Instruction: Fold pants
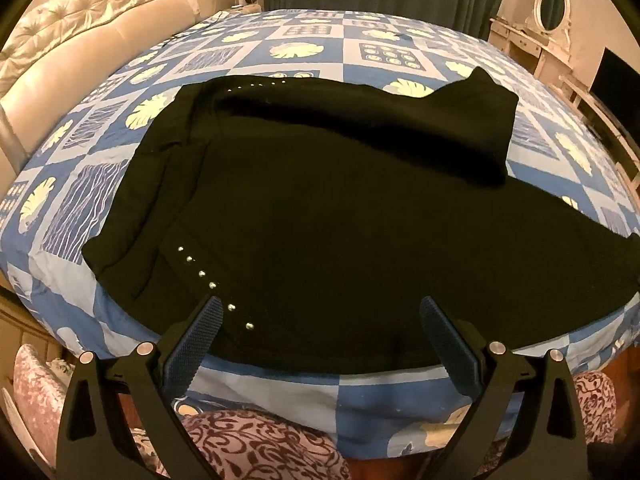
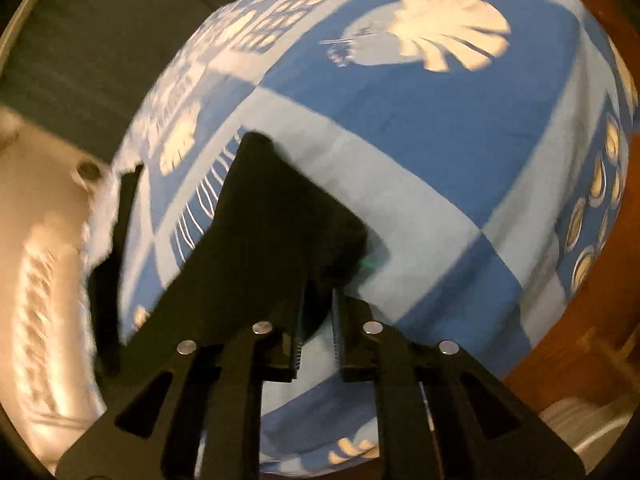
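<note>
Our right gripper (image 2: pixel 318 300) is clamped on black pants (image 2: pixel 276 216) above the bedsheet (image 2: pixel 440 152); our left gripper (image 1: pixel 320 312) hovers spread apart.

My right wrist view is smeared by motion blur, worst at left over the headboard (image 2: pixel 44 300). The black pants (image 1: pixel 320 216) run off my left wrist view's right edge, folds lost in uniform darkness.

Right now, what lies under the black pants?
The black pants lie on the blue patterned bedsheet, which shows all around them. Whatever is beneath the fabric itself is hidden.
</note>
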`<state>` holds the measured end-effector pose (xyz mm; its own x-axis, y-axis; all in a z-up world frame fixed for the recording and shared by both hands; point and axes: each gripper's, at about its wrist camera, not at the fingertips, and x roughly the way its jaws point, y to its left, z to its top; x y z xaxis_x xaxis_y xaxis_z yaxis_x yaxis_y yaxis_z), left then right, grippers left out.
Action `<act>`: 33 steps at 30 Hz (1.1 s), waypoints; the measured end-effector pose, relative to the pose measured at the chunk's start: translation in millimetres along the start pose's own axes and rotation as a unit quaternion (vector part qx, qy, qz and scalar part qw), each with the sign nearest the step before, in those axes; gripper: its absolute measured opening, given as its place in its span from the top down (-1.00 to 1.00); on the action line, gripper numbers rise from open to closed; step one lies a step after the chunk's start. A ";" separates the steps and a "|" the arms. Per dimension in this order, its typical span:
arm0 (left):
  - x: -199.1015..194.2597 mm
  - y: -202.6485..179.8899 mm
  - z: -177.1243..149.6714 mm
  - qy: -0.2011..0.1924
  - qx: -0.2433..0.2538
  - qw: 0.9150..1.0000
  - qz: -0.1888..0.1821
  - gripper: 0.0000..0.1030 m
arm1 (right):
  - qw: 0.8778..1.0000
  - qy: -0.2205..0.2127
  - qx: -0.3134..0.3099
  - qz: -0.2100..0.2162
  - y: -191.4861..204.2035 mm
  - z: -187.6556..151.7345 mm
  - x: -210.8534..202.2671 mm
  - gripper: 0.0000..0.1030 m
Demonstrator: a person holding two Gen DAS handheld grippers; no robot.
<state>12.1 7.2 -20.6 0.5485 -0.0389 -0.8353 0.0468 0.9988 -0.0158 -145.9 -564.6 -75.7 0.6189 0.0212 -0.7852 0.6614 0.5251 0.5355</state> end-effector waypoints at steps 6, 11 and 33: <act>1.5 13.1 6.5 0.001 -0.021 1.000 -0.014 -0.91 | 0.991 -0.087 -0.026 -0.094 15.9 5.5 -35.4 -0.17; 0.5 14.2 10.2 -0.003 -0.014 1.000 -0.019 -0.91 | 0.990 -0.088 -0.089 -0.059 53.9 1.3 -41.4 -0.21; 100.4 213.8 204.1 0.003 -0.080 0.994 -0.077 -0.91 | 0.817 0.149 -0.523 0.190 462.5 -122.4 149.5 -0.53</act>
<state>247.6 210.6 4.4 0.5408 -0.1913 -0.8191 -0.0042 0.9732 -0.2301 200.7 -214.4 16.6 0.4607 0.4763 -0.7489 -0.3758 0.8691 0.3216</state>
